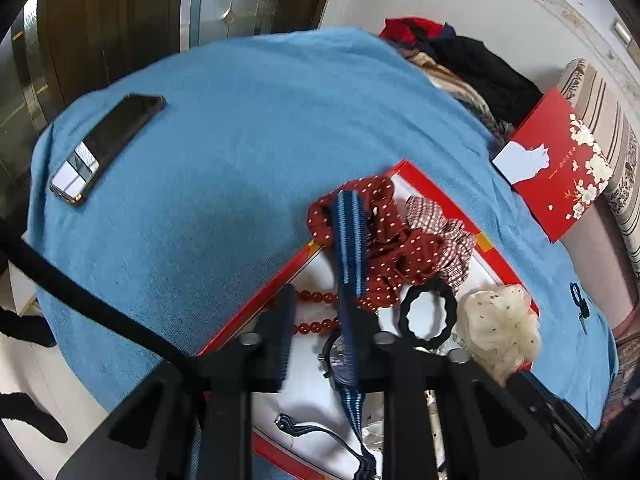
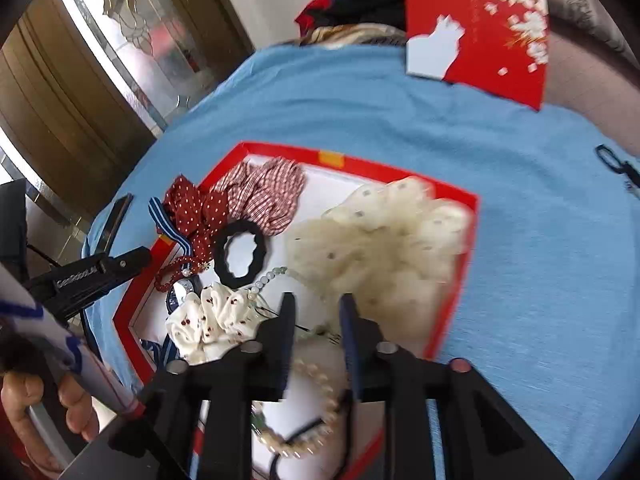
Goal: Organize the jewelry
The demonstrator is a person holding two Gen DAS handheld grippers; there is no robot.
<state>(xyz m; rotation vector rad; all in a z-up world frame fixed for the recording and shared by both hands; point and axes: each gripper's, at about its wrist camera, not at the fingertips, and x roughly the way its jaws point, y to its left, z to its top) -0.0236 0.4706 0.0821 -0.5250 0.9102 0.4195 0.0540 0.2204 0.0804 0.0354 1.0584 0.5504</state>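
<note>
A red box point(image 1: 256, 304) with a white lining holds the jewelry on the blue cloth. My left gripper point(image 1: 318, 296) stands open over its near left corner. A watch point(image 1: 338, 356) with a blue striped strap point(image 1: 350, 232) lies along the right finger, and the strap's far end rests on a red dotted scrunchie point(image 1: 384, 256). A red bead bracelet point(image 1: 320, 326) shows between the fingers. My right gripper point(image 2: 318, 300) is open above a pearl necklace point(image 2: 320, 376), just short of a cream scrunchie point(image 2: 384, 240). Nothing is gripped by either one.
The box point(image 2: 280, 148) also holds a checked scrunchie point(image 2: 268, 196), a black hair tie point(image 2: 218, 252) and a white cherry-print scrunchie point(image 2: 212, 320). A phone point(image 1: 108, 144) lies far left, the red lid point(image 1: 556, 164) far right, clothes point(image 1: 460, 60) behind. A hand point(image 2: 24, 400) is at lower left.
</note>
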